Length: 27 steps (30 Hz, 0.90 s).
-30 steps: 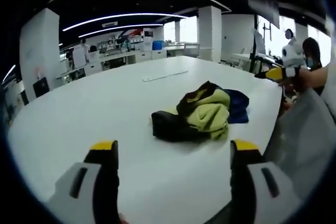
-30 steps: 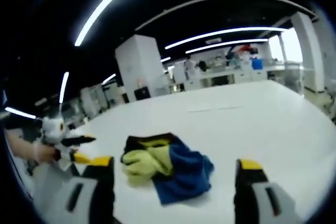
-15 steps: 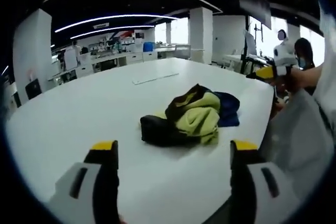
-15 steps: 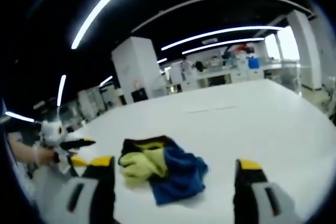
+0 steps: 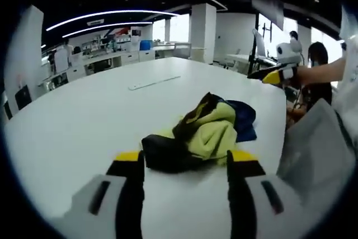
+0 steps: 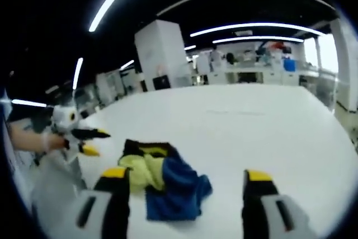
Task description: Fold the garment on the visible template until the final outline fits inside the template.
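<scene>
Big white tabletop (image 5: 78, 116) across most of the left gripper view, curved edge down the right side; same tabletop (image 6: 268, 121) in the right gripper view, stretching from the bottom up to mid-frame. Open-plan room behind it: white pillars, long ceiling light strips, desks and a few people far off at the top of both frames.

Crumpled garment (image 5: 201, 135) just right of centre in the left gripper view, heaped in a loose pile on the tabletop, not spread out. Black fabric at the lower left of the pile, pale yellow-green bunched in the middle, blue poking out at the upper right. In the right gripper view the same garment (image 6: 159, 180) sits lower left of centre: black and yellow at the top, yellow-green on the left, blue sprawled toward the lower right. Can't tell any template outline under it. Thin pale strip (image 5: 154, 82) lying flat on the tabletop, upper middle of the left gripper view, well apart from the pile.

Left hand-held gripper (image 5: 186, 163) rising from the bottom of its own view, yellow-tipped jaws spread apart, nothing between them but the near edge of the pile beyond; no contact visible. Also at the left edge of the right gripper view (image 6: 89, 141), held in a hand, off the tabletop.

Right hand-held gripper (image 6: 187, 177) at the bottom of its own view, jaws wide apart, holding nothing, garment's blue part showing between them. Same one at the upper right of the left gripper view (image 5: 274, 75), above the tabletop edge.
</scene>
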Available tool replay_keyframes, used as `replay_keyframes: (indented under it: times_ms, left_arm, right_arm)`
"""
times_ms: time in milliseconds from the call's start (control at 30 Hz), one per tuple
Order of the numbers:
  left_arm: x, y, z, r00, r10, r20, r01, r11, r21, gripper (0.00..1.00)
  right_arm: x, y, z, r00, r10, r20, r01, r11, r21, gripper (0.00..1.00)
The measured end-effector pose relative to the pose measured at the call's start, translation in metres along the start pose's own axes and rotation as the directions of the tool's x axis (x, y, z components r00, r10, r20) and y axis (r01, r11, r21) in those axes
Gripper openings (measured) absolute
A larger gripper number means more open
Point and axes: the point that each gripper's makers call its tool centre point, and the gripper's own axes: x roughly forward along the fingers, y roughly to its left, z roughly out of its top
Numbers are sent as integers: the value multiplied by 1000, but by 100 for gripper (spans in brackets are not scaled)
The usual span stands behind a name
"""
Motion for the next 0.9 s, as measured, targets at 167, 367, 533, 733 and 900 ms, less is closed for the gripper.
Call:
replay_keyframes:
  times_ms: [167,367,533,733,900]
  left_arm:
    - [10,0,-3,1000,-18,-25,19,1000,11,39]
    - [20,-4,-7,999,-18,-31,17,999,-43,33]
    - [35,-4,-17,998,-29,-55,26,997,-67,25]
    - [48,1,-18,998,-11,-54,6,995,-105,22]
    - [54,-3,-16,998,-21,-59,15,994,-110,15]
  right_arm:
    - [13,-7,5,999,24,-41,-25,999,-33,67]
    - [27,-7,-1,994,55,-97,-61,996,-59,55]
    - [42,-3,-8,986,92,-137,-100,993,-60,49]
    - [58,0,-17,977,110,-184,-123,990,-65,39]
    - [74,5,-24,964,141,-226,-164,983,-85,28]
